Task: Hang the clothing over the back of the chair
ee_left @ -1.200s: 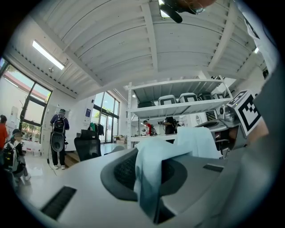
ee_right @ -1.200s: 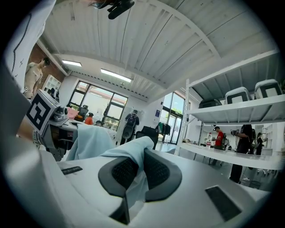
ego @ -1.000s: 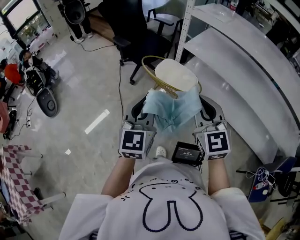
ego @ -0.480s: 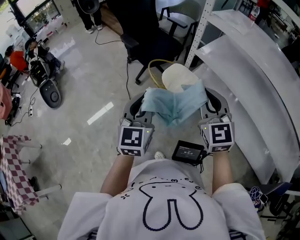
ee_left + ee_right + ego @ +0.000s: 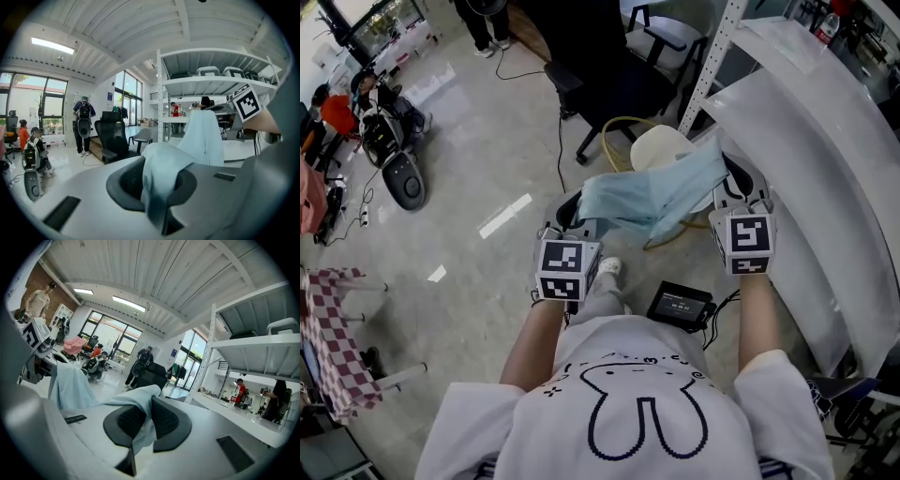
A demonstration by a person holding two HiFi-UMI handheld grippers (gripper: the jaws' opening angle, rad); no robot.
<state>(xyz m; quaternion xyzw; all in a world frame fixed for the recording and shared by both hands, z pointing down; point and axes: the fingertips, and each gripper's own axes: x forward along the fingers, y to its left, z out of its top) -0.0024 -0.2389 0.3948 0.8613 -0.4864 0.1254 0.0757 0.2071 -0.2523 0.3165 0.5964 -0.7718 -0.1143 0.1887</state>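
We hold 2 grippers out ahead. Our left gripper [image 5: 161, 197] and right gripper [image 5: 140, 427] each clamp an edge of the pale blue clothing [image 5: 652, 195], which is spread in the air between them. From the head view it overlaps the cream-seated chair [image 5: 661, 145]. A black office chair [image 5: 609, 75] stands beyond.

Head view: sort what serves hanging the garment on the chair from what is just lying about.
In the job: light blue garment, pinched by left gripper and right gripper; cream chair.
Lying about: black office chair, checked cloth, white shelving, floor cable.
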